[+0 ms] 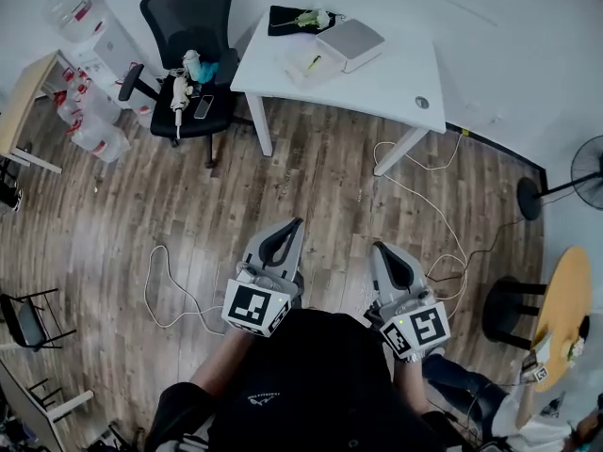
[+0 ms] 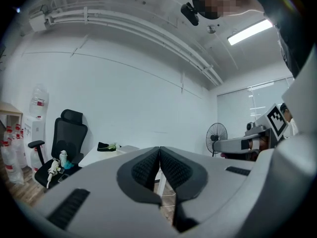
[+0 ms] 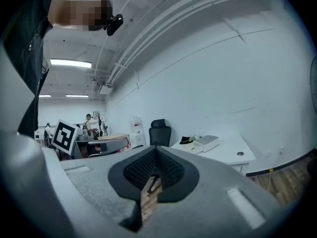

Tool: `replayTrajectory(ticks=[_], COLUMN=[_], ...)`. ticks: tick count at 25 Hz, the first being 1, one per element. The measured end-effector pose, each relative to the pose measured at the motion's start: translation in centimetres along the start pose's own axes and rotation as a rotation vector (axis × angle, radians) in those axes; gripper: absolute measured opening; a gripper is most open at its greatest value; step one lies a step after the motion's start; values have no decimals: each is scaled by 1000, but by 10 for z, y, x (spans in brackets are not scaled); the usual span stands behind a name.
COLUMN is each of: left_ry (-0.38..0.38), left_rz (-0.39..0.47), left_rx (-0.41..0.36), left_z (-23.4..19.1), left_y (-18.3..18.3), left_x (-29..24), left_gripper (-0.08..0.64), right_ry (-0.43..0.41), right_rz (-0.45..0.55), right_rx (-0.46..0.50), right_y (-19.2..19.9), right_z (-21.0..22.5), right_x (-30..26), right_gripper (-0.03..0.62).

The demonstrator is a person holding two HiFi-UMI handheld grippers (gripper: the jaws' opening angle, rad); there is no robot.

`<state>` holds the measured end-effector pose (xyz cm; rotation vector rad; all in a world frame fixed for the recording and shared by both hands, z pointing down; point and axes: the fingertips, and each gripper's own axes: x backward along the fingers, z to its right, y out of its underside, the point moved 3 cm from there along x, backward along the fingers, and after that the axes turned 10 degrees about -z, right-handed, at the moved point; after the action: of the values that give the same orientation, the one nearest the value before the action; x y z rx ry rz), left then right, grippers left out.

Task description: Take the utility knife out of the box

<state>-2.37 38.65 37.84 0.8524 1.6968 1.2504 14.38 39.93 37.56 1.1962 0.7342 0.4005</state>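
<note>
Person: black shirt (image 1: 301, 375), small pale chest print. Left gripper (image 1: 296, 224) and right gripper (image 1: 378, 248): grey shells, black ribbed pads (image 2: 143, 170), black-and-white marker cubes (image 1: 256, 309)

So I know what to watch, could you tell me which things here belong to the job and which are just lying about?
For the job:
- grey box on the white desk
- left gripper and right gripper, both shut and empty

Lying about:
- office chair
- floor cable
- fan
- water bottles

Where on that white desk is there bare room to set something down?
Bare: the desk's right half, from the grey box to the round cable hole. Crowded: the far left corner, with black cloth, white tray and grey box.
</note>
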Motion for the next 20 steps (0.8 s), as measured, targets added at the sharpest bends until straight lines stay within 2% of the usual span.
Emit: replayTrajectory(ticks=[4, 8, 20], left_ry=[46, 66, 28], left_rz=[6, 28, 42], left_rx=[-17, -19, -4], left_z=[-14, -36, -112], left_y=[-17, -32, -48], left_x=[-30, -52, -69], left_gripper=[6, 6, 6], right_ry=[37, 34, 26], right_rz=[11, -5, -15], right_rx=[-24, 1, 13], right_y=[-13, -26, -52], right_z=[17, 23, 24], right_x=[-25, -55, -135], right_gripper=[3, 3, 3])
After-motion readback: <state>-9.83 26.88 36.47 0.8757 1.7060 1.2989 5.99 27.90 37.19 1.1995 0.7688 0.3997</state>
